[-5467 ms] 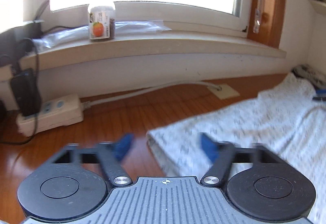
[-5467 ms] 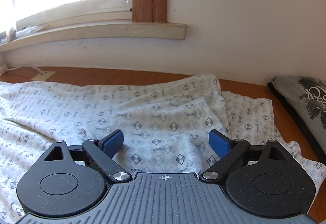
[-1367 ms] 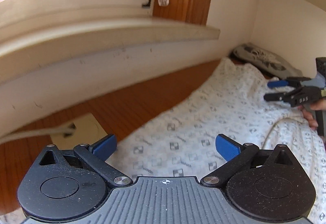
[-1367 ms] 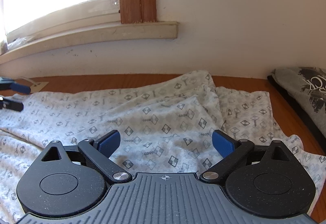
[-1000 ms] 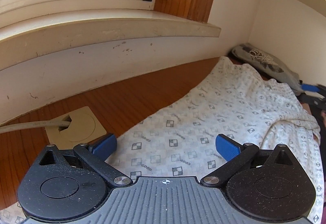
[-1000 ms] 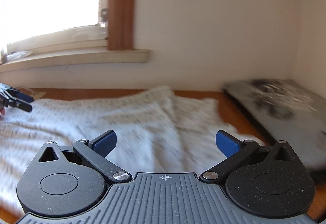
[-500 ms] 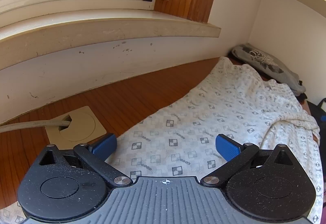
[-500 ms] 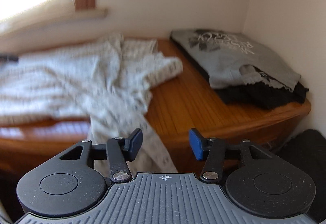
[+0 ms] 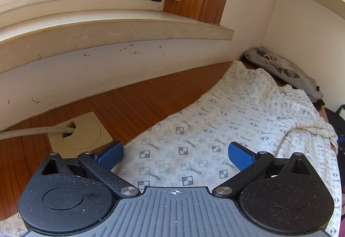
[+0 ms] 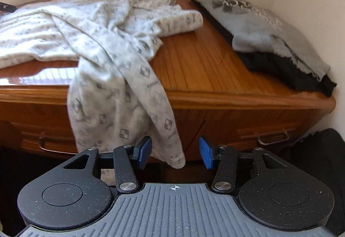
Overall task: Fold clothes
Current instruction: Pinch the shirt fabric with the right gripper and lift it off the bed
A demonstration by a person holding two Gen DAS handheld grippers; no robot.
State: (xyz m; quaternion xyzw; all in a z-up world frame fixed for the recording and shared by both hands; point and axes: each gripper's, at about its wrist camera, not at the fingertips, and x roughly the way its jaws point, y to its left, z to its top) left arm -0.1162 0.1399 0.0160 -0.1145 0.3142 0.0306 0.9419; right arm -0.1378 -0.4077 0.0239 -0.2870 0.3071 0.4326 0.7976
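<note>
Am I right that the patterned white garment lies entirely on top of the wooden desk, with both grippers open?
Not entirely: in the right wrist view, part of the patterned white garment hangs over the front edge of the wooden desk. The left gripper and right gripper are indeed open.

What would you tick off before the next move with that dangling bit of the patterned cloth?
1. Right gripper jaws apart, nothing held: ok.
2. Hanging end of the patterned garment lies between those jaws: cannot tell; it may hang in front of or beyond them.
3. Left gripper jaws wide open over the flat part of the garment: ok.
4. Garment fully on the wooden desk: not ok, one end drapes over the front edge.
5. Folded grey shirt clear of the garment: ok, bare wood between them.
</note>
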